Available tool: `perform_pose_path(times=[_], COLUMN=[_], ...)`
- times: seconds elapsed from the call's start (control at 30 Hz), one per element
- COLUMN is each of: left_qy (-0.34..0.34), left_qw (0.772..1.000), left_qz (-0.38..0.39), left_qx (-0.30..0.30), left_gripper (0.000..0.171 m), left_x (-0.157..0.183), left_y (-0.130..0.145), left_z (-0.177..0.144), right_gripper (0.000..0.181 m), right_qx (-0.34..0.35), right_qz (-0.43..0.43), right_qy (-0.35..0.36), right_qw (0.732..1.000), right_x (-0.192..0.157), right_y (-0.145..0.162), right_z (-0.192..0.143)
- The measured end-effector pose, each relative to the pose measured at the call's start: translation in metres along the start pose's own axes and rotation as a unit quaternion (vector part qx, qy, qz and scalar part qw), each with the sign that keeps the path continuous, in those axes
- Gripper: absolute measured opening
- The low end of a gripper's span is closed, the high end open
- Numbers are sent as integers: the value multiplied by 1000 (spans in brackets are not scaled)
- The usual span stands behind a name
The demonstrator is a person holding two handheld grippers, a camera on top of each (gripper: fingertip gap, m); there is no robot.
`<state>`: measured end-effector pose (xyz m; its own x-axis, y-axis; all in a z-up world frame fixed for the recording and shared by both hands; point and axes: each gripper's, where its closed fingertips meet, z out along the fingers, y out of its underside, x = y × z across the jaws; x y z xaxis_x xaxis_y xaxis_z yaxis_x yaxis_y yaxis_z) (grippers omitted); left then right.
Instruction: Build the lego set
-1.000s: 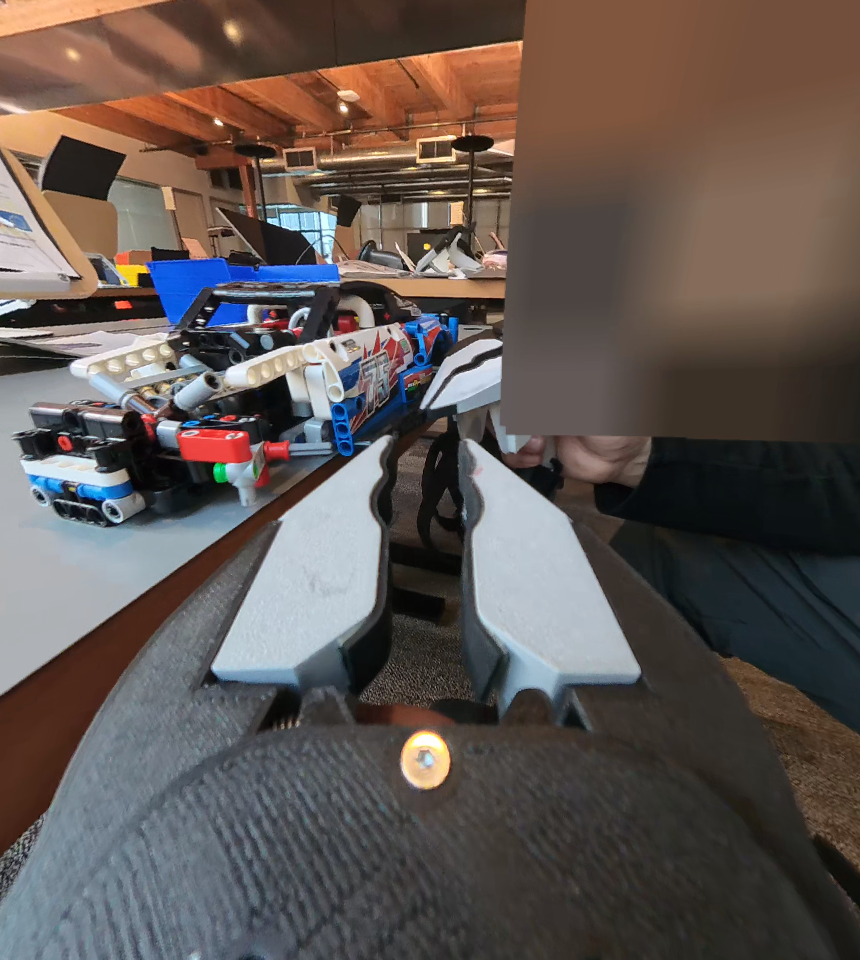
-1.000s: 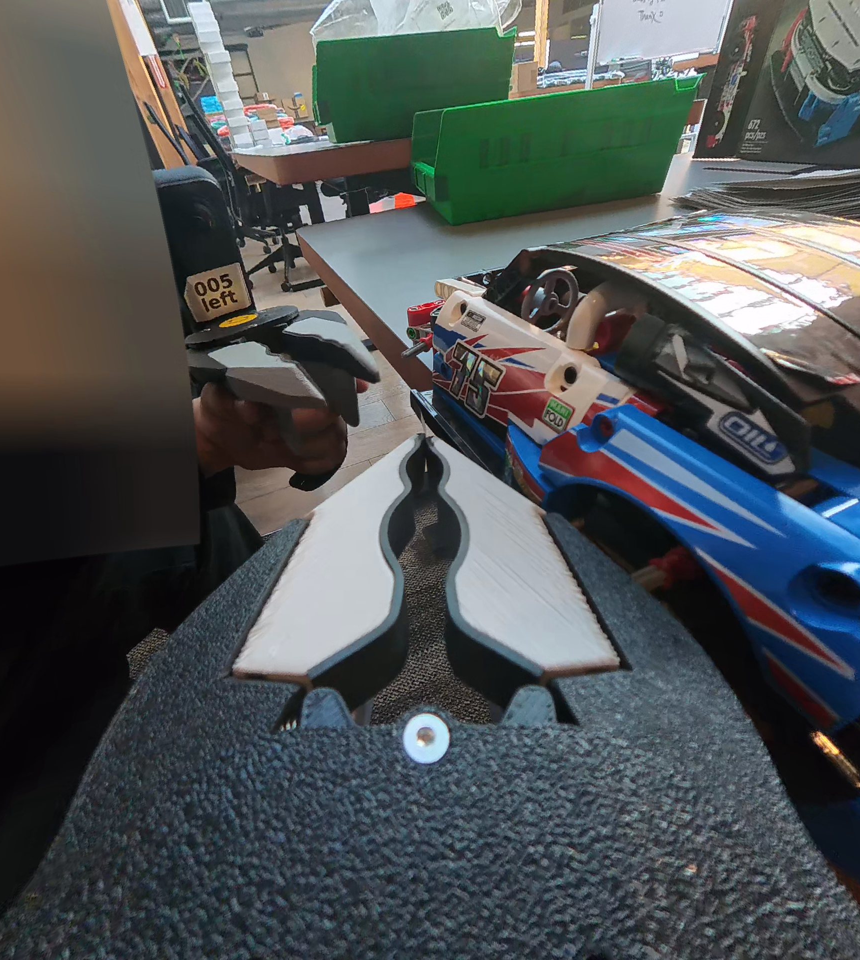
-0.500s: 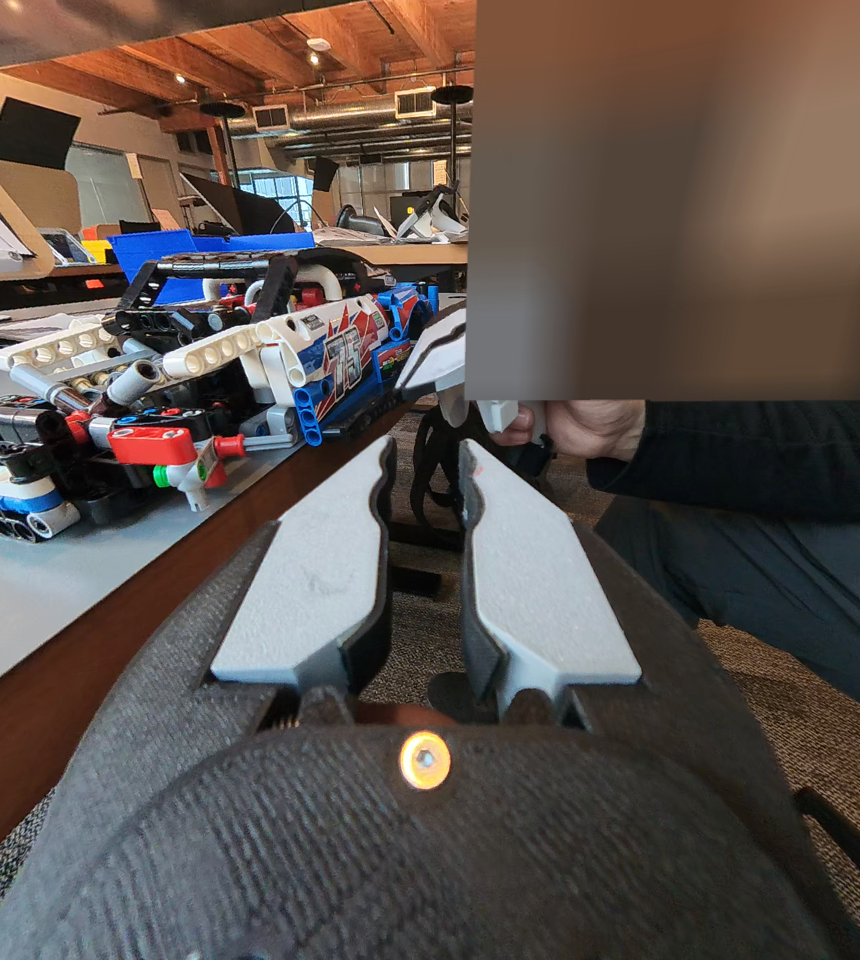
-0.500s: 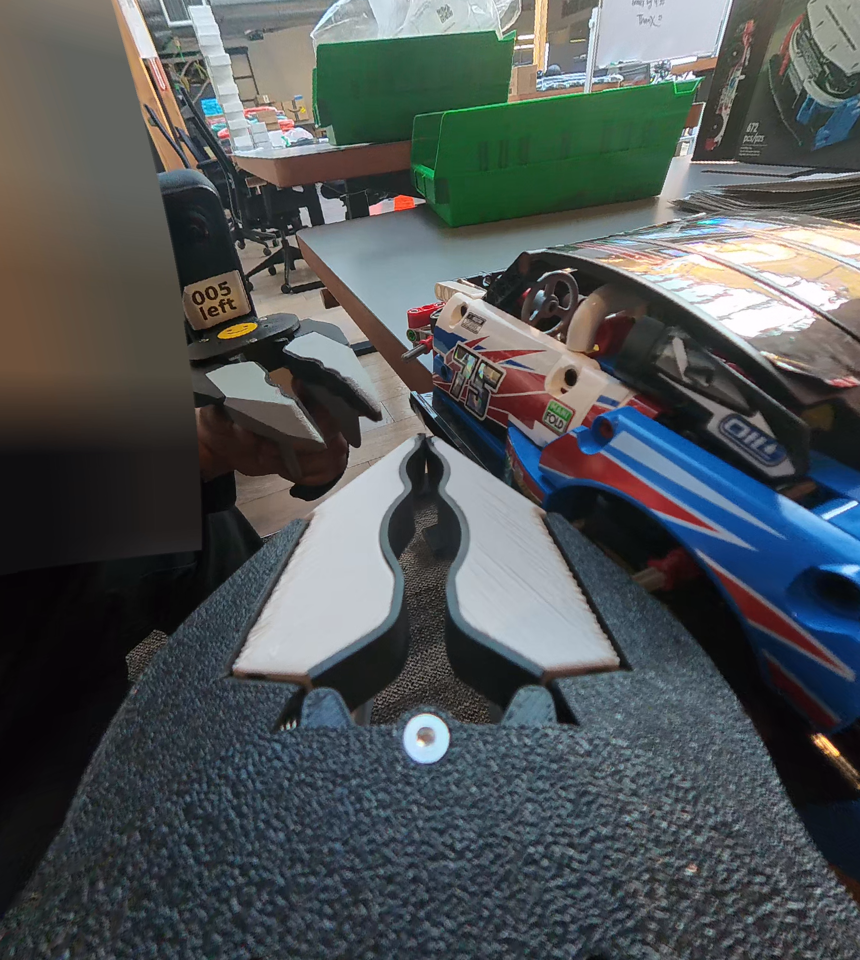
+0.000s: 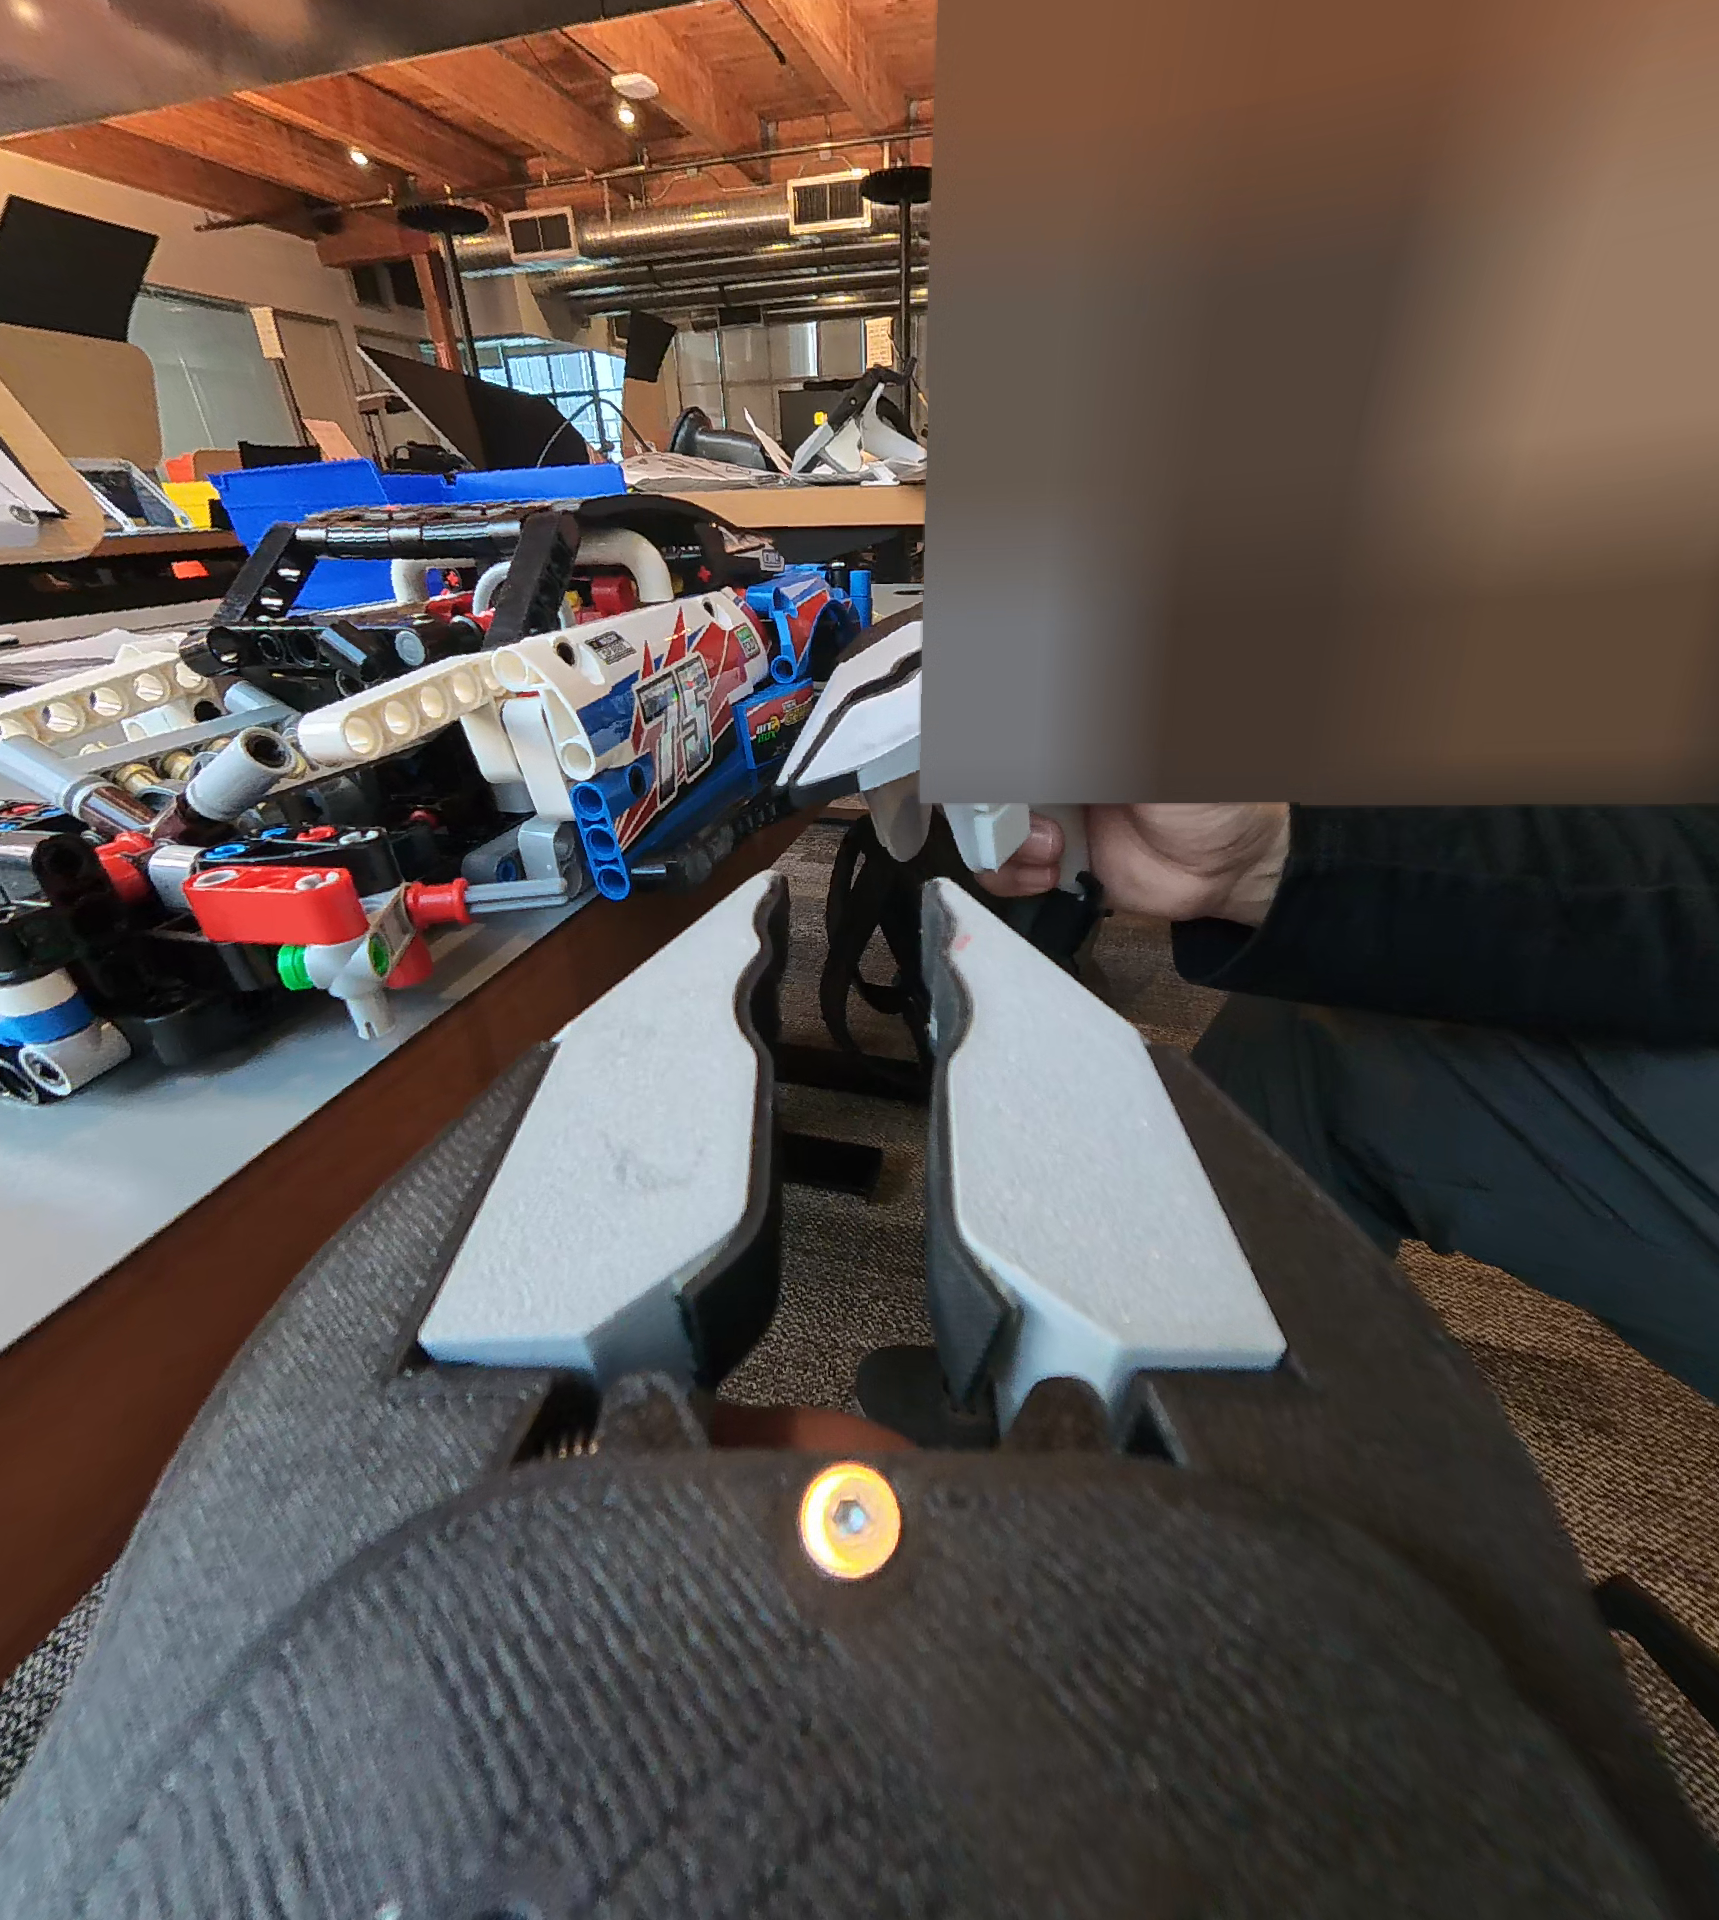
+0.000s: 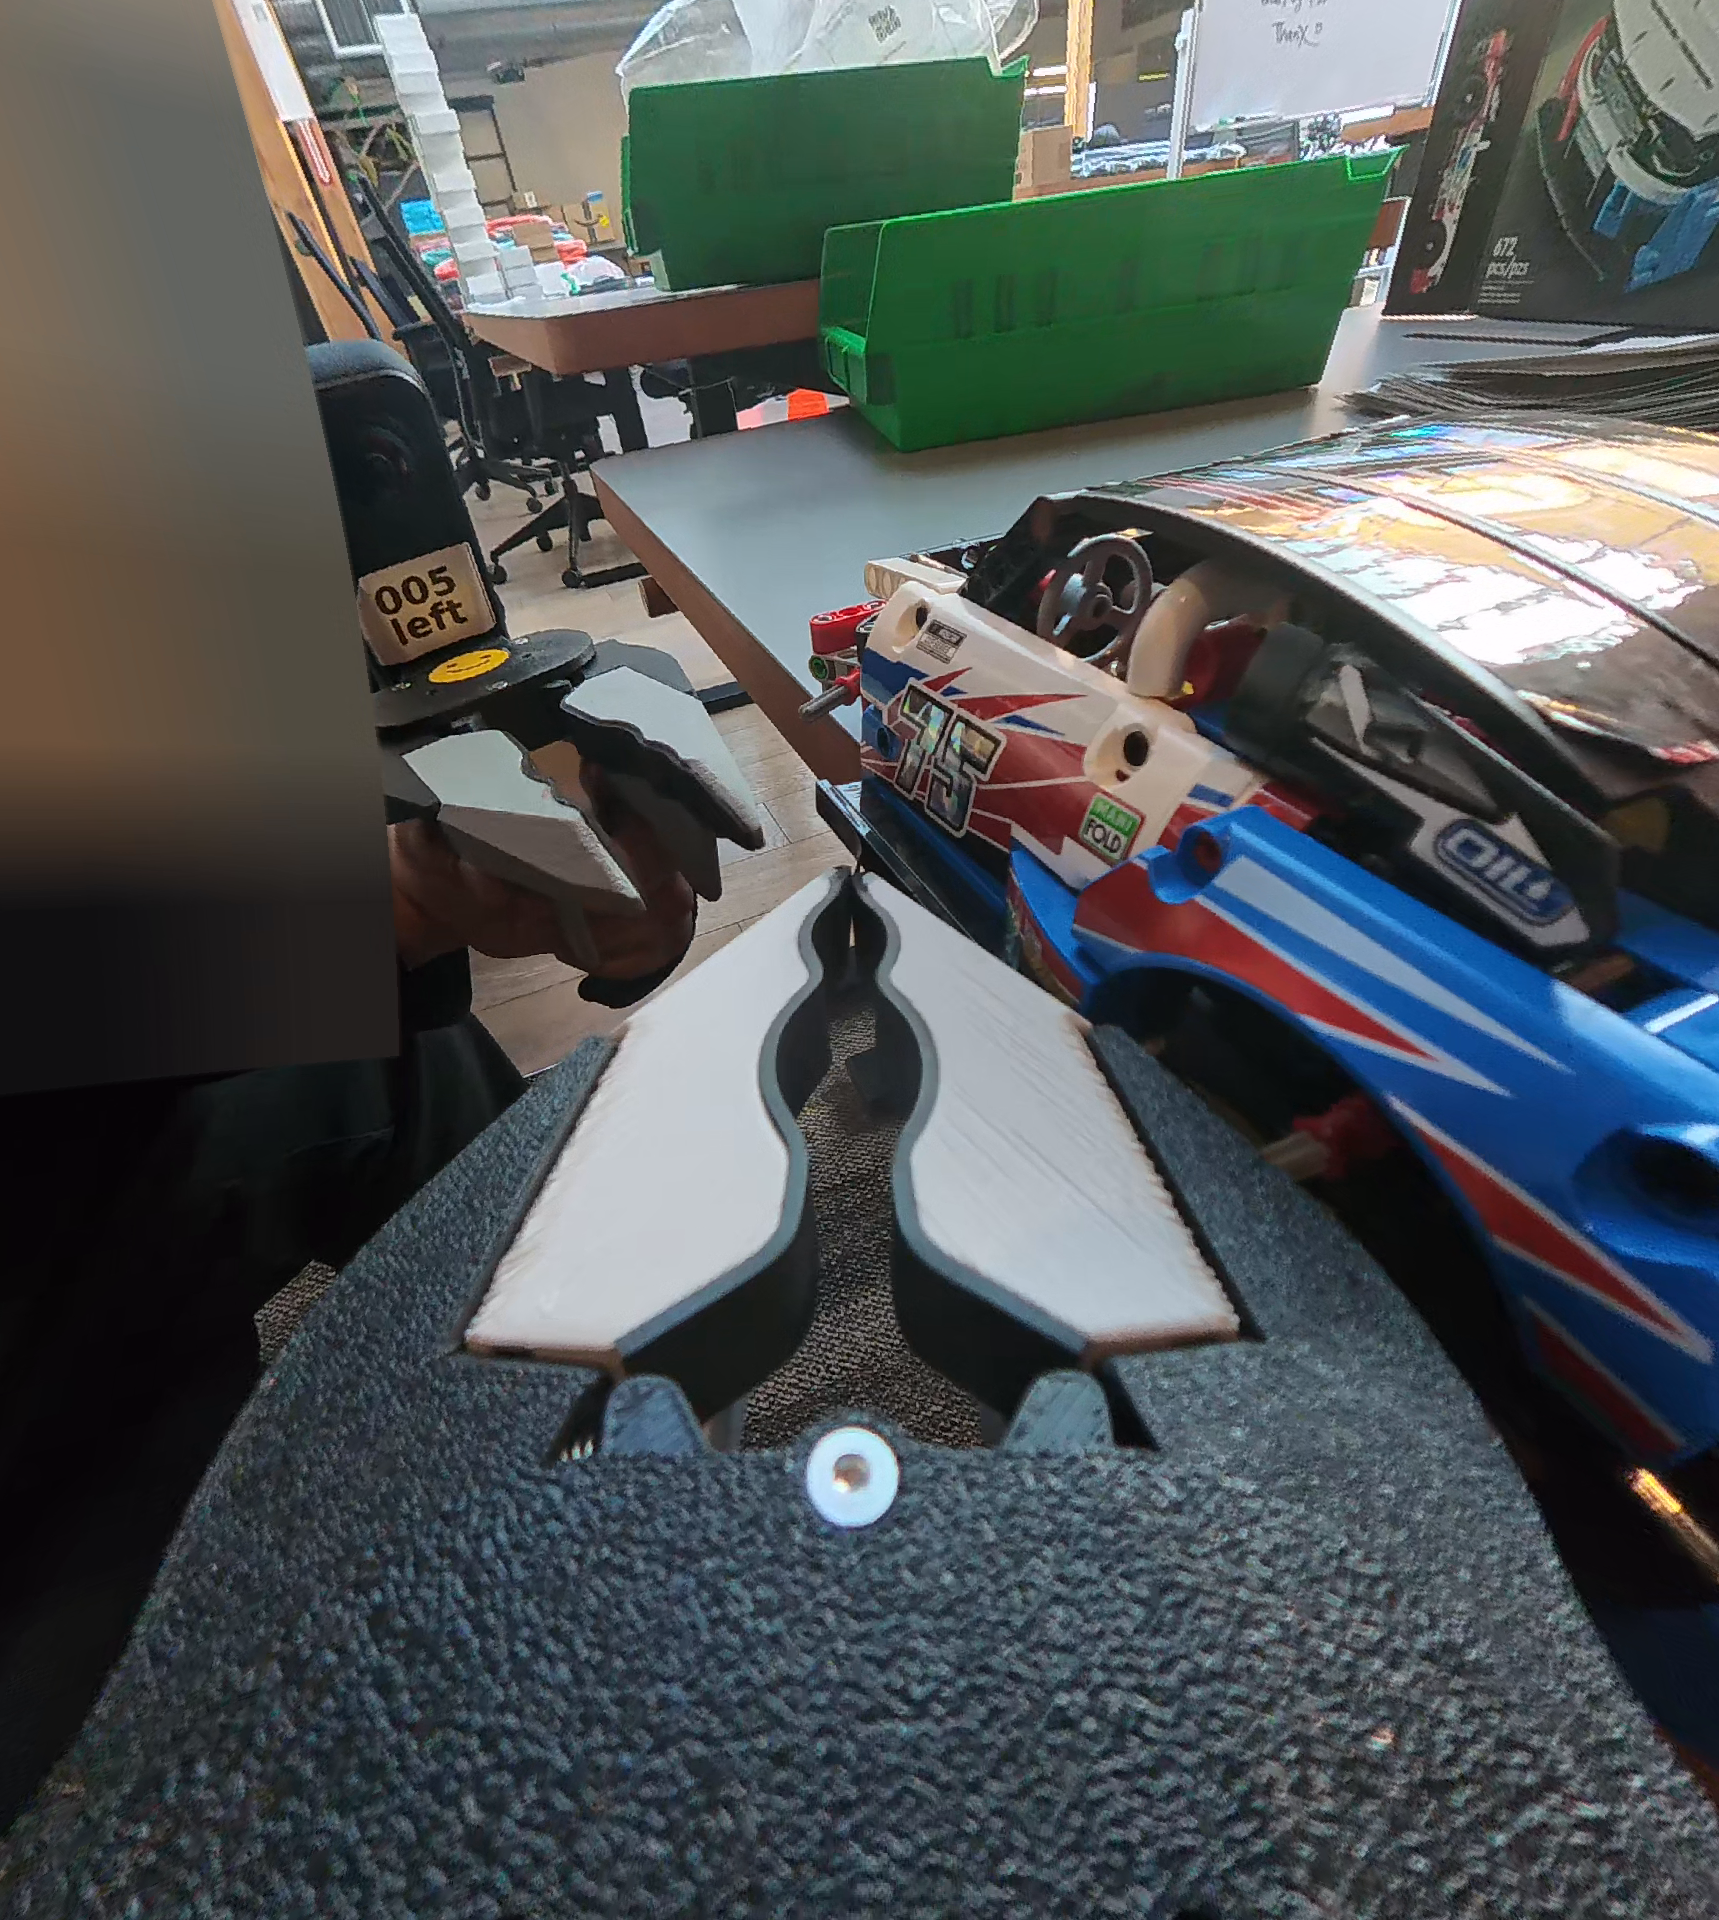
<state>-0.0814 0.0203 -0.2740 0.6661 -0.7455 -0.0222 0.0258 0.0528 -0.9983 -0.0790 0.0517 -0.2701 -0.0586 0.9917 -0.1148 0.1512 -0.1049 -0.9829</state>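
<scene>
My right gripper [image 6: 850, 883], tips nearly touching and empty, sits just beside the toy car [image 6: 1354, 831] lying lengthwise along the table edge [image 6: 720, 623]; my left gripper [image 5: 850, 904], narrowly parted and empty, hangs farther off.

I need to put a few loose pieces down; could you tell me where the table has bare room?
Bare grey table lies between the car and the green bin. The strip along the near edge is crowded by the car.

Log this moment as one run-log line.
left gripper: open, empty | right gripper: shut, empty | lego car: on table, untouched | both off table edge
</scene>
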Motion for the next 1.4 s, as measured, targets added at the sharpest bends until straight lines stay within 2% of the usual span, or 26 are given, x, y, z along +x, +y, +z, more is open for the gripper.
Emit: perform_pose_path(times=[0.43, 1.0, 1.4], left_qy=[-14, -18, -21], left_qw=[1000, 1000, 1000], left_qz=[5, 7, 9], left_qx=[-7, -5, -4], left_gripper=[35, 40, 41], left_x=[-2, -1, -2], left_y=[0, -3, -3], left_z=[3, 7, 8], right_gripper=[0, 0, 0], right_qx=[1, 2, -12], right_qz=[-1, 1, -44], right_qy=[1, 5, 46], right_qw=[1000, 1000, 998], right_x=[0, 2, 1], right_y=[0, 0, 1], right_z=[0, -1, 2])
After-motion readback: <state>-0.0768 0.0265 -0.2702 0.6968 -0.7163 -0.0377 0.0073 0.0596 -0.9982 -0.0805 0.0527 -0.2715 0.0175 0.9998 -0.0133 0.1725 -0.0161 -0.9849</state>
